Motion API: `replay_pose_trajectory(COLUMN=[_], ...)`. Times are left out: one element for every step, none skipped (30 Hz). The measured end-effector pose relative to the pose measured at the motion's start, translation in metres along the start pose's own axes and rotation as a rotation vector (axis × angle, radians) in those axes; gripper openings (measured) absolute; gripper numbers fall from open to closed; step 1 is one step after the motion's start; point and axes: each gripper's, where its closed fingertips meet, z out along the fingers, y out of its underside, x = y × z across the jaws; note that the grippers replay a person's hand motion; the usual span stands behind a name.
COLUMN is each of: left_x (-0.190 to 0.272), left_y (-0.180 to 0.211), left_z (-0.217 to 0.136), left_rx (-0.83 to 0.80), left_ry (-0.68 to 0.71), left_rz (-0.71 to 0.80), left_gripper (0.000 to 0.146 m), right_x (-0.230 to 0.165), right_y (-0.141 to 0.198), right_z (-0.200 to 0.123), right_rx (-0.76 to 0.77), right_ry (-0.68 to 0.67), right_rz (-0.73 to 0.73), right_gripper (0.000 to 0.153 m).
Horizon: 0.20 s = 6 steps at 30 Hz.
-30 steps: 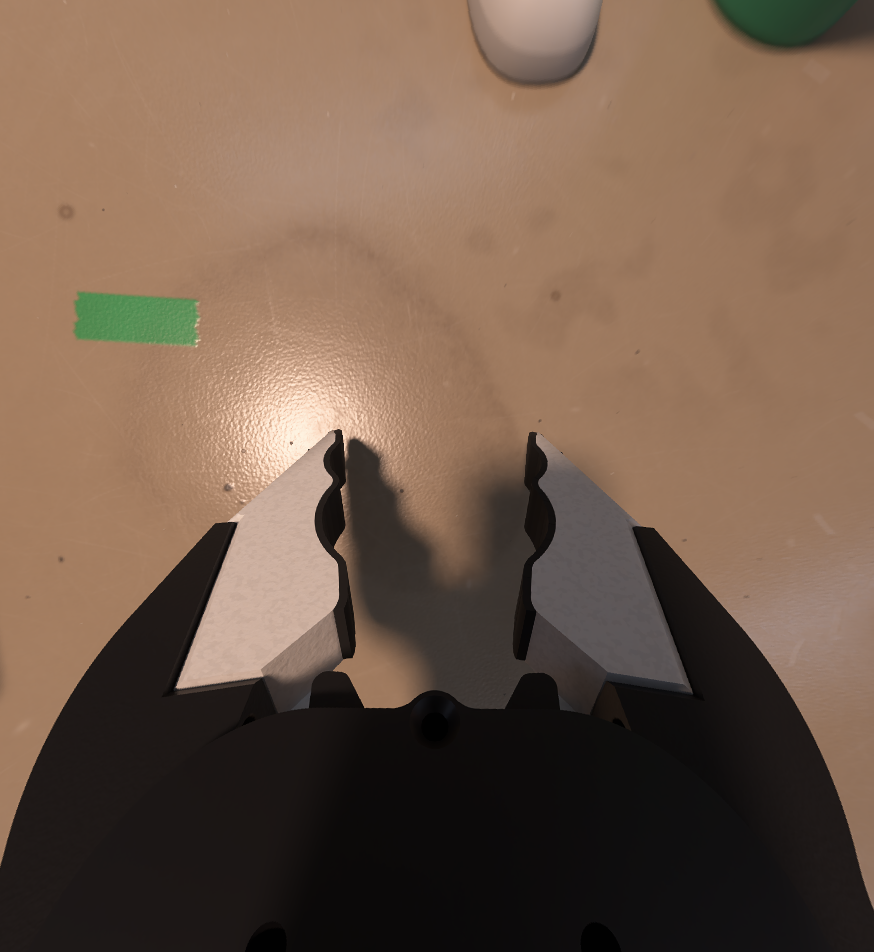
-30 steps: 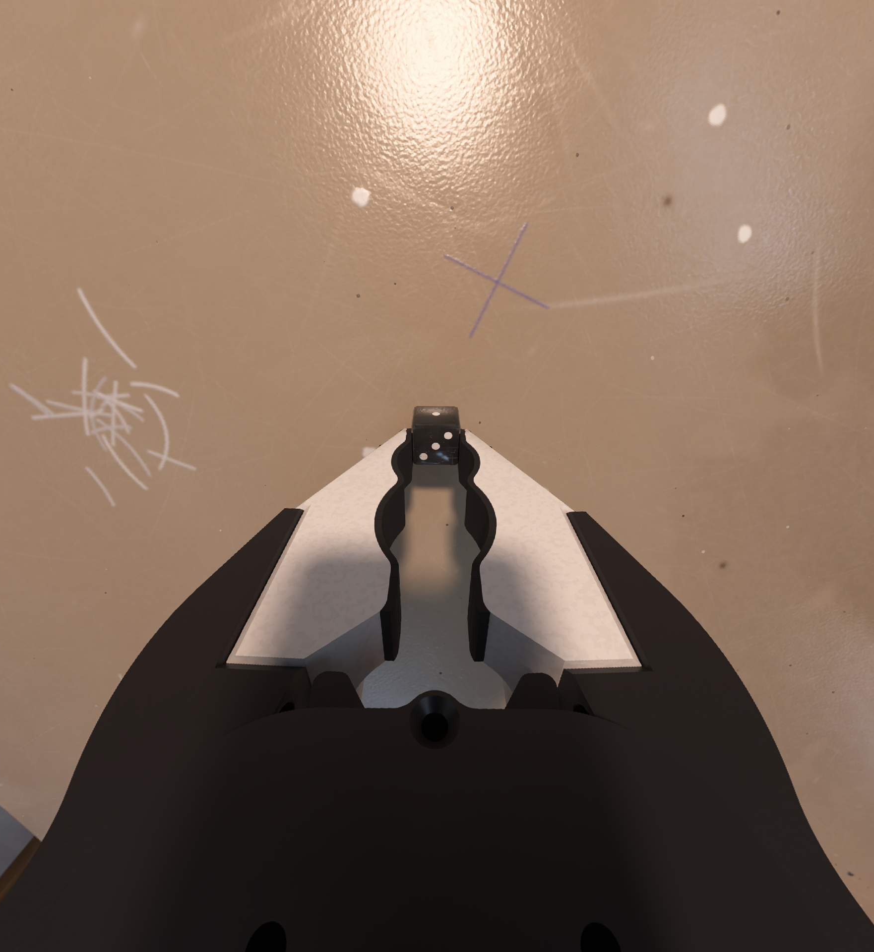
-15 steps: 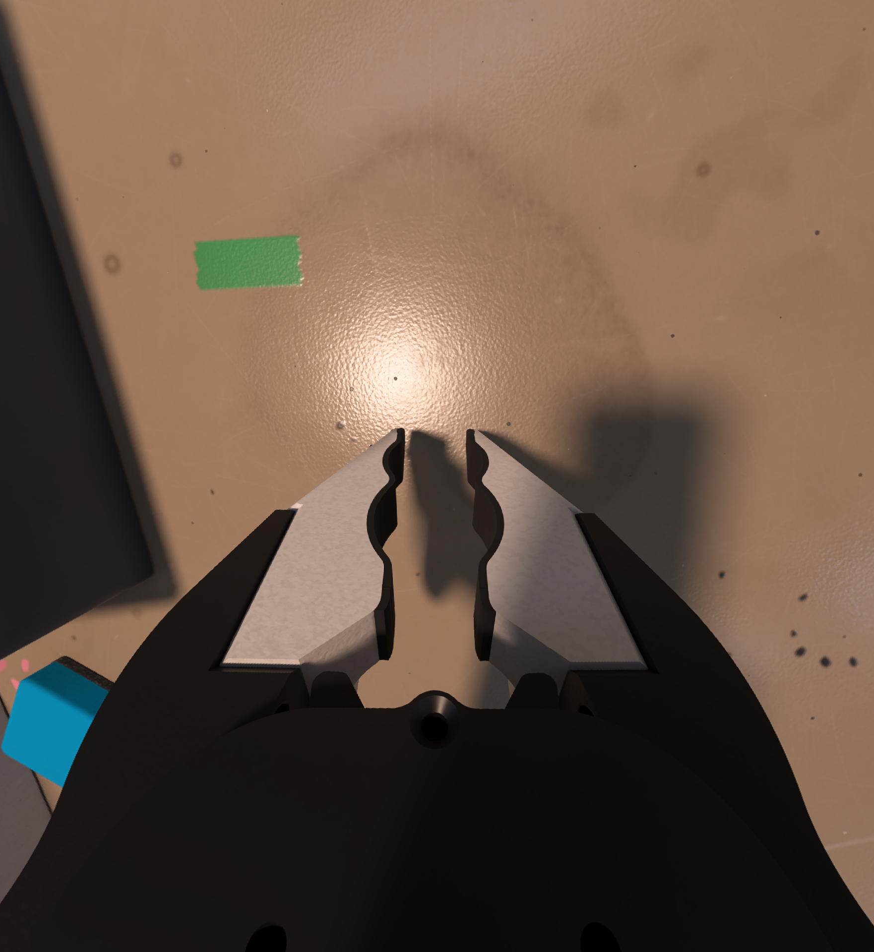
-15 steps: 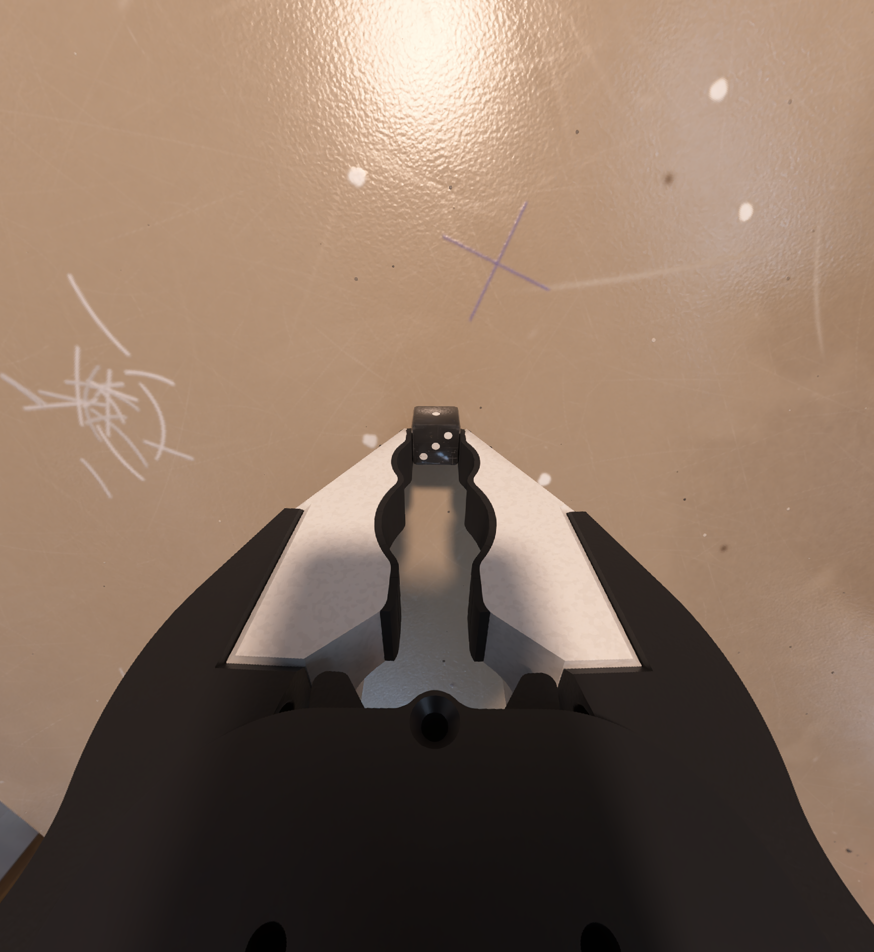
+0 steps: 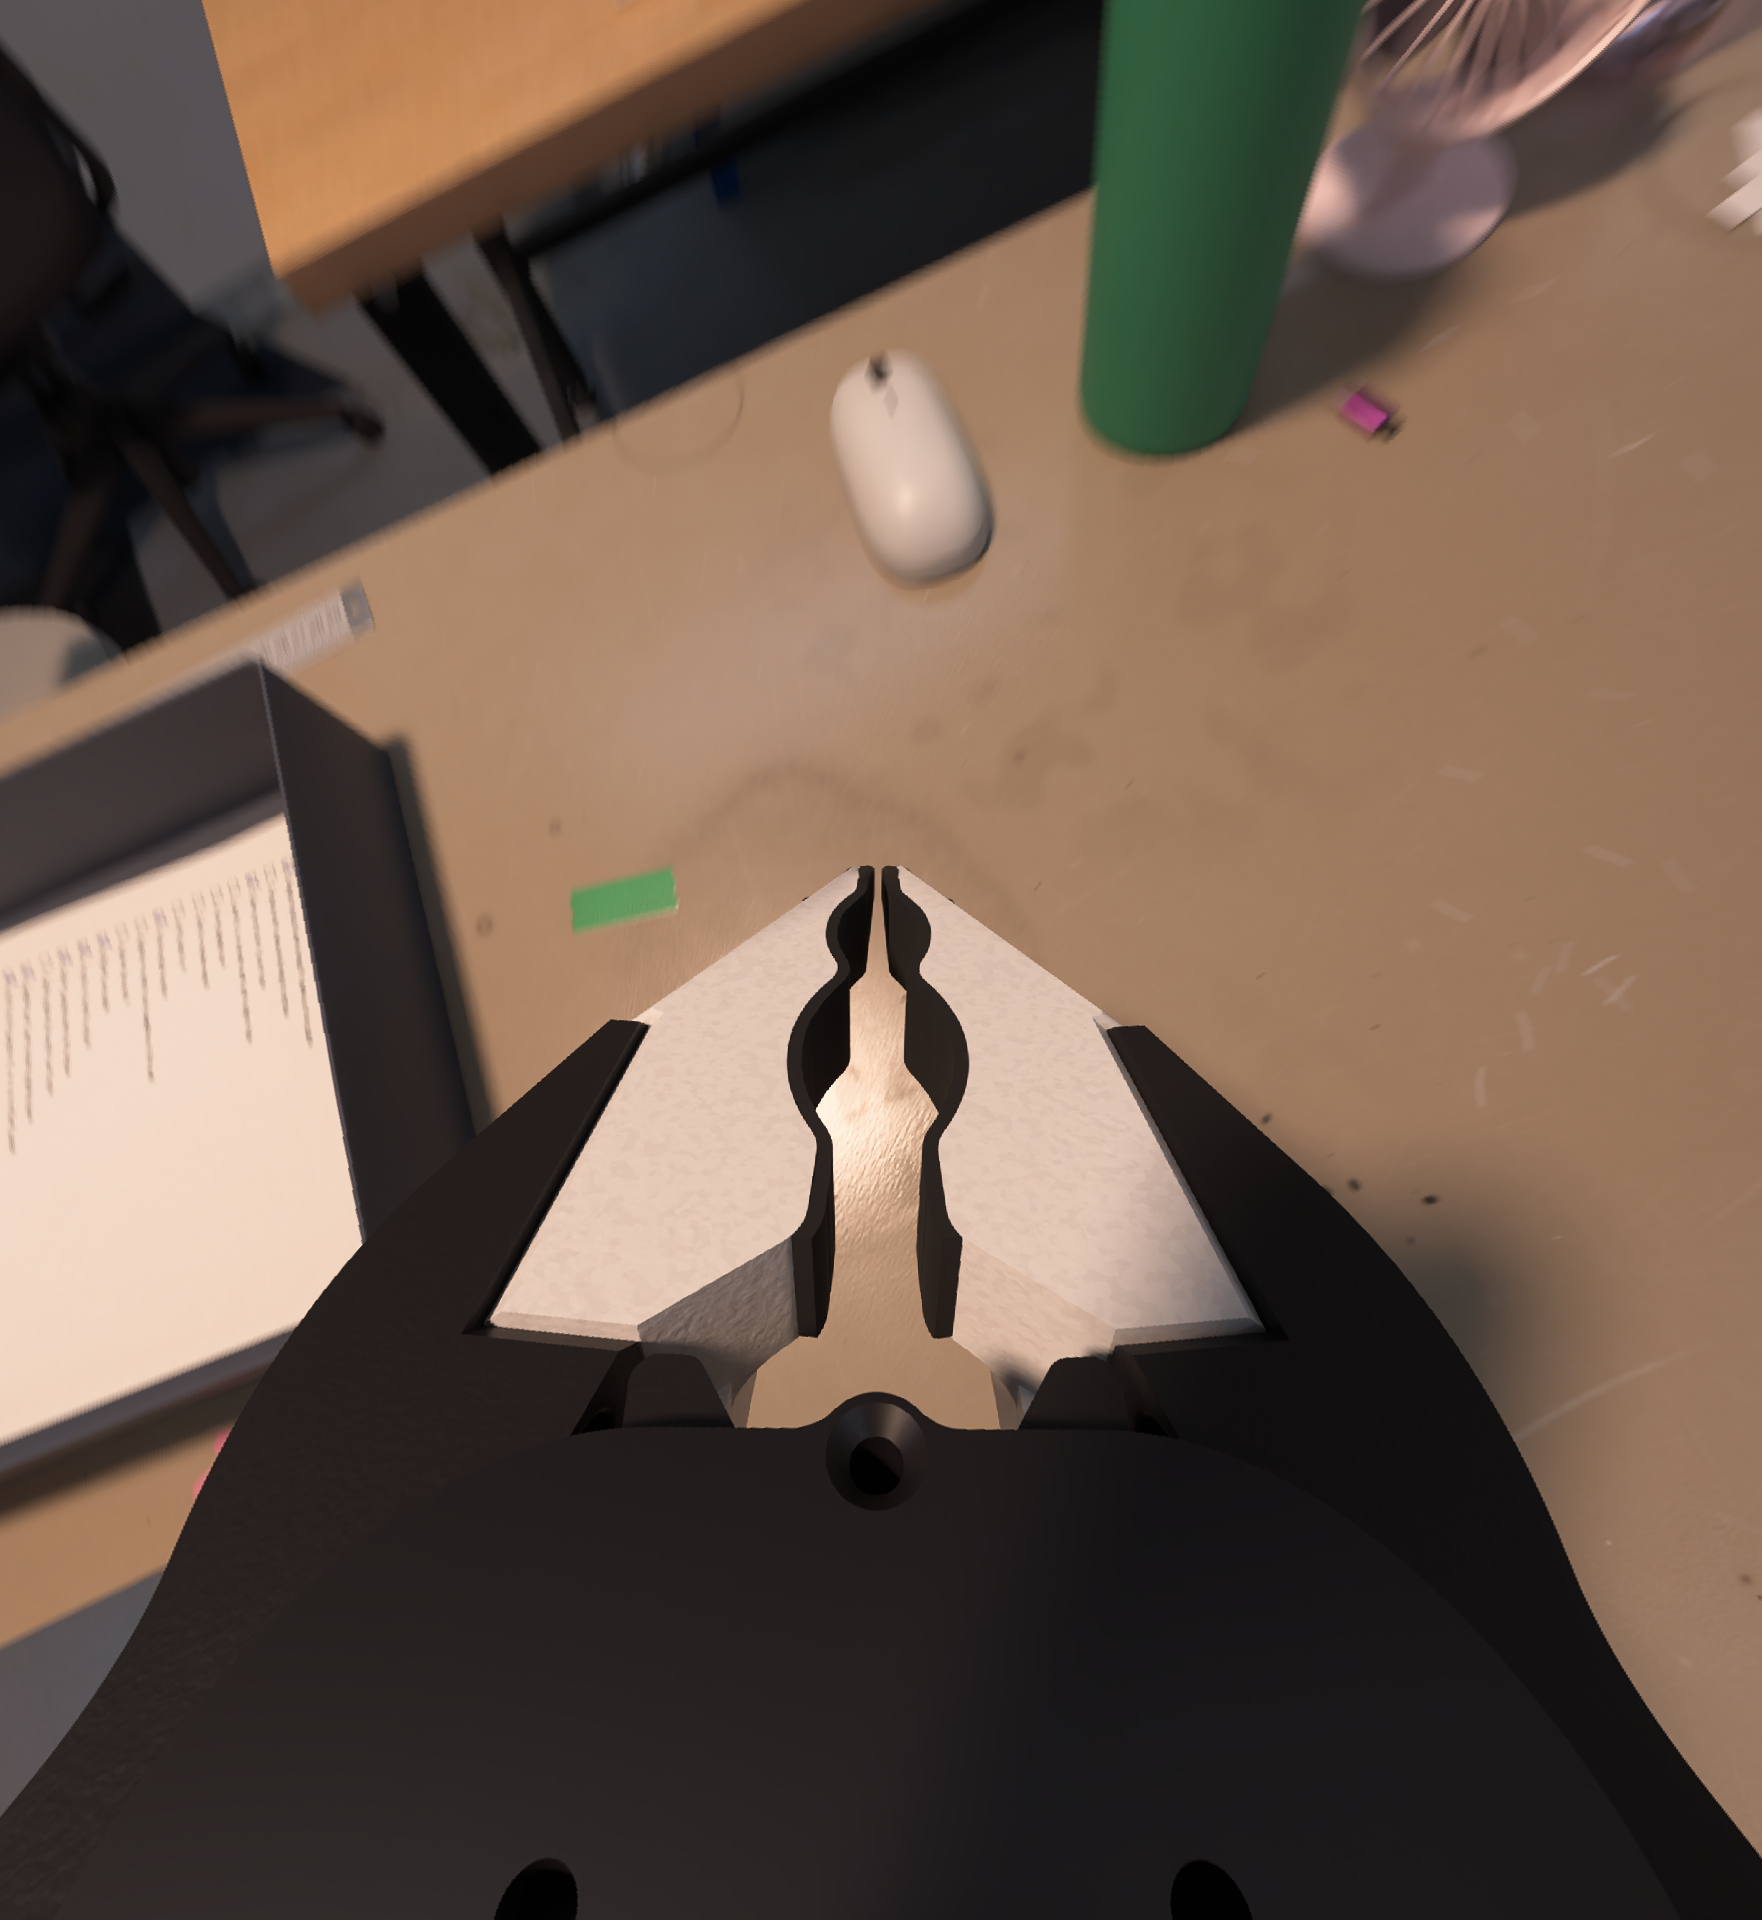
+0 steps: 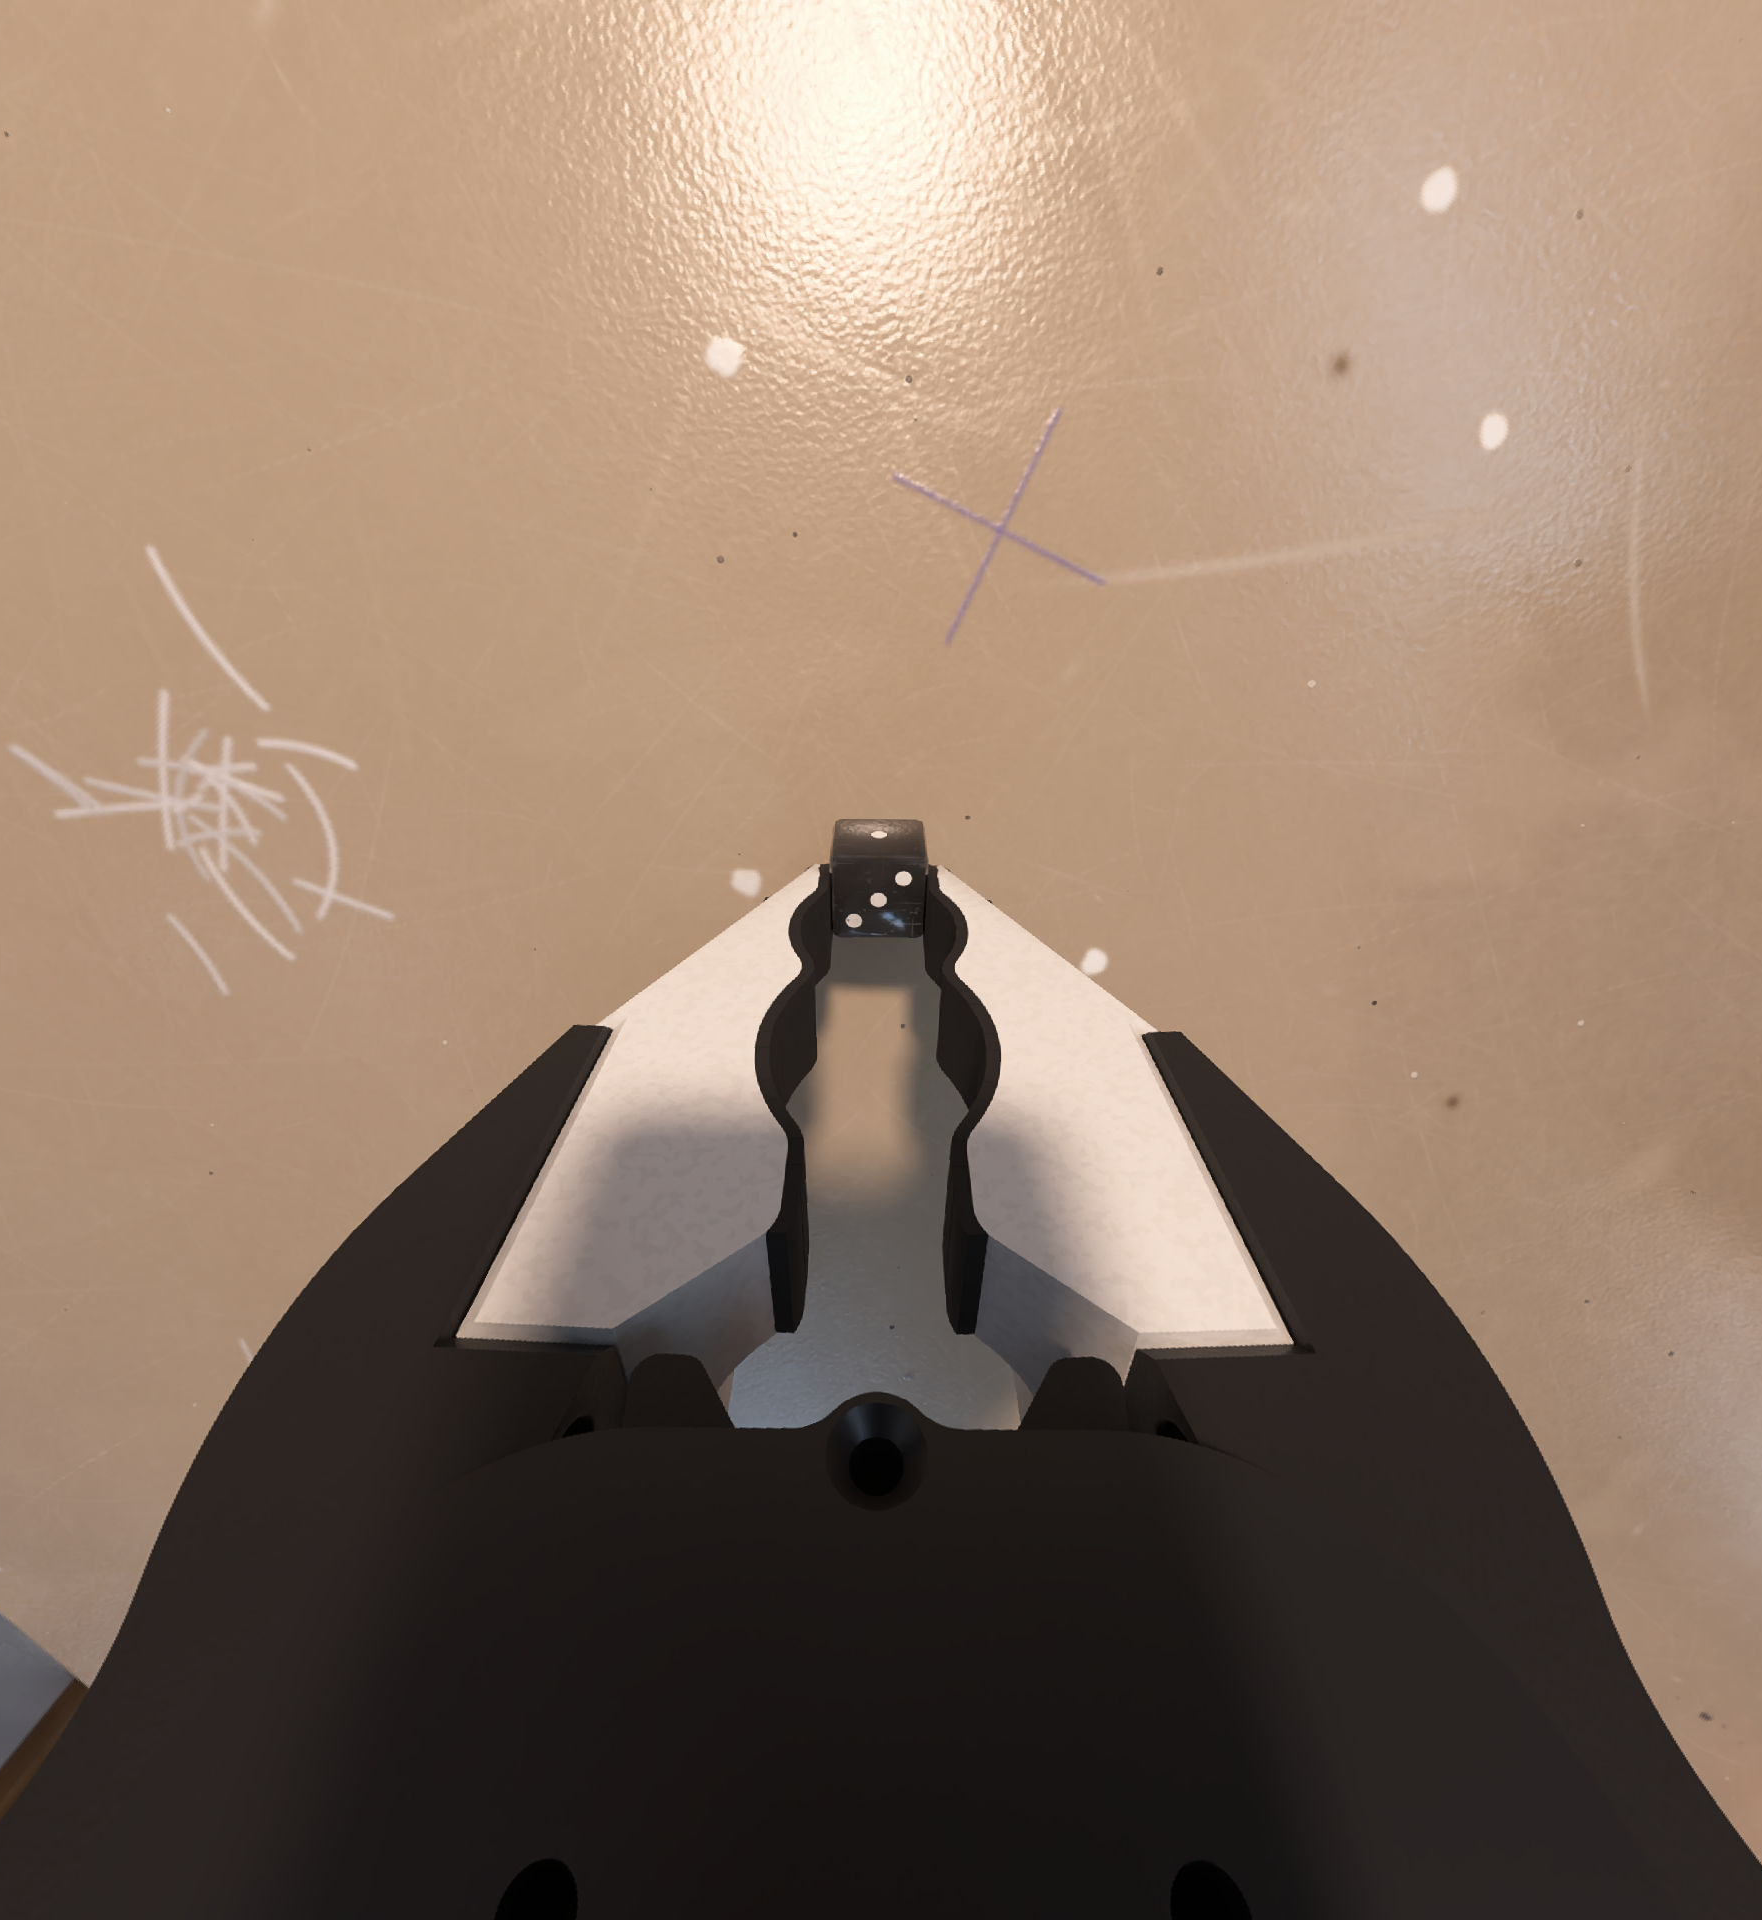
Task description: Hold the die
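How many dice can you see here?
1. The black die with white pips is pinched between the tips of the right gripper, above the tan tabletop. The left gripper holds nothing. Others may lie out of view.

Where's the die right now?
In the right wrist view the die sits pinched at the very fingertips of the right gripper, above the tan tabletop, just below the purple cross mark.

A tan table point(image 5: 1376, 831) carries a white mouse point(image 5: 908, 468), green cylinder point(image 5: 1183, 229) and green tape point(image 5: 622, 899).
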Motion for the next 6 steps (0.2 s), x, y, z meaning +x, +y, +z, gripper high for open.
replay_pose_trajectory(left_x=[0.007,0.013,0.018,0.021,0.02,0.018], left_y=[-0.01,-0.015,-0.013,-0.005,0.006,0.016], left_z=[-0.008,-0.013,-0.015,-0.012,-0.006,0.0], left_rx=[0.044,0.062,0.042,-0.009,-0.067,-0.122], left_ry=[0.005,0.006,0.011,0.01,0.001,-0.022], left_rz=[0.02,0.041,0.069,0.106,0.148,0.181], left_gripper=[0.0,0.0,0.0,0.0,0.0,0.0], right_x=[0.0,0.0,-0.001,-0.001,-0.002,-0.002], right_y=[0.0,0.0,0.0,0.0,-0.001,-0.002], right_z=[0.0,0.0,0.0,0.0,-0.001,-0.001], right_rx=[-0.001,-0.001,-0.001,0.0,0.001,0.003], right_ry=[0.0,0.0,0.001,0.003,0.004,0.005], right_rz=[-0.001,-0.003,-0.004,-0.006,-0.008,-0.01], right_gripper=[0.016,0.016,0.016,0.016,0.016,0.016])
